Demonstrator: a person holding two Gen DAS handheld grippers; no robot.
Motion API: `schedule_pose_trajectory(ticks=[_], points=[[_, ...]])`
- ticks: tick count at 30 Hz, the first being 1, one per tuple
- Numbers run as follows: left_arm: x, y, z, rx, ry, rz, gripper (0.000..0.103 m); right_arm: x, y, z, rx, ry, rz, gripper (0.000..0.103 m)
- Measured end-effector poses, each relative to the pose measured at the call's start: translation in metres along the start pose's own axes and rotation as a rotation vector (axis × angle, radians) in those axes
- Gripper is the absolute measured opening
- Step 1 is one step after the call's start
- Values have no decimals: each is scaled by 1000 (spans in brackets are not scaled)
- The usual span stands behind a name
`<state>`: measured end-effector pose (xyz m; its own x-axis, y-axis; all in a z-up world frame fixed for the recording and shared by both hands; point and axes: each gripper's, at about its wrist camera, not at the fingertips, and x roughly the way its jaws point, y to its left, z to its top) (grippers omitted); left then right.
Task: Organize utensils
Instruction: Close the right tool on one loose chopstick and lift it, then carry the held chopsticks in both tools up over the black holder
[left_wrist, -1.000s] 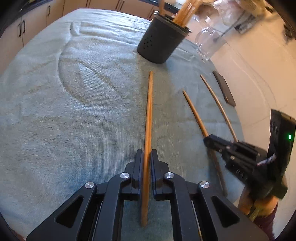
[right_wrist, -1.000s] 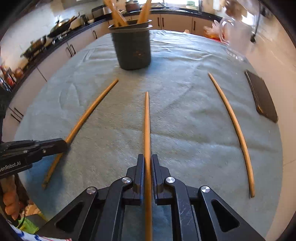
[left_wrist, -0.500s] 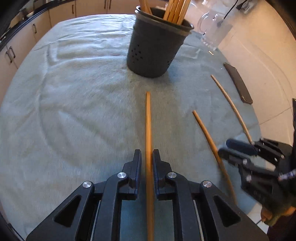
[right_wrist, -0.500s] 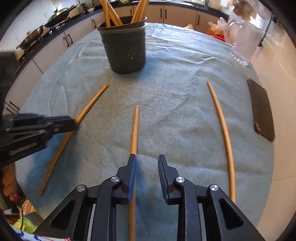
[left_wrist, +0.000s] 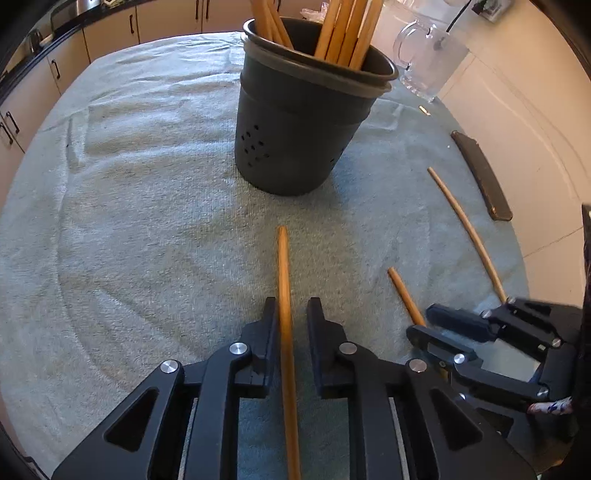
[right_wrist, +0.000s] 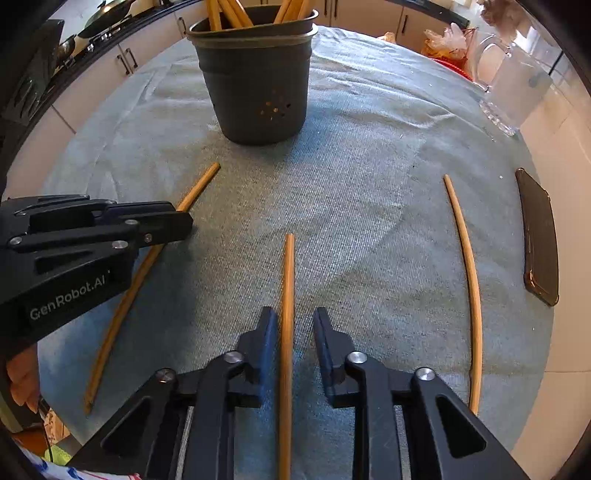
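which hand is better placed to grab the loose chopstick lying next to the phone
Right: the loose chopstick lies just beside the right gripper, nothing between them; its jaws, just closing, straddle the middle chopstick.

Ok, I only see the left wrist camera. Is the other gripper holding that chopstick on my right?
Observer: Not yet. In the right wrist view the chopstick lies between the right gripper's jaws with a gap on one side. They have just been closing.
Operator: Where does the skinny one further right end?
Observer: The far chopstick ends on the towel, close beside the right gripper.
Operator: What's that dark strip by the edge?
Observer: Seen from here, the dark slab is flat with rounded corners, maybe a phone, and lies apart from the far chopstick.
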<state>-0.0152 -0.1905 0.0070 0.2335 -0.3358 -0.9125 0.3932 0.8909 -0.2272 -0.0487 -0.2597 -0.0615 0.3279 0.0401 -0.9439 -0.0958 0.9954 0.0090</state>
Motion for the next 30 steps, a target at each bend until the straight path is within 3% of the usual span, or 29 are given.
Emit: schedule_pose_trajectory(ticks=[2, 4, 13, 23, 30], points=[[-1, 2, -4, 10, -18, -44, 6, -2, 4, -5, -2, -31, -9, 8], [-2, 9, -12, -20, -36, -97, 6, -4, 10, -11, -7, -75, -24, 7], [-64, 12, -45, -35, -222, -89, 6, -48, -8, -22, 88, -255, 94, 7], [-145, -16, -83, 45, -459, -74, 6, -114, -12, -54, 109, -477, 108, 7], [-170, -28, -108, 87, -554, -65, 6, -138, -6, -78, 123, -562, 127, 7]])
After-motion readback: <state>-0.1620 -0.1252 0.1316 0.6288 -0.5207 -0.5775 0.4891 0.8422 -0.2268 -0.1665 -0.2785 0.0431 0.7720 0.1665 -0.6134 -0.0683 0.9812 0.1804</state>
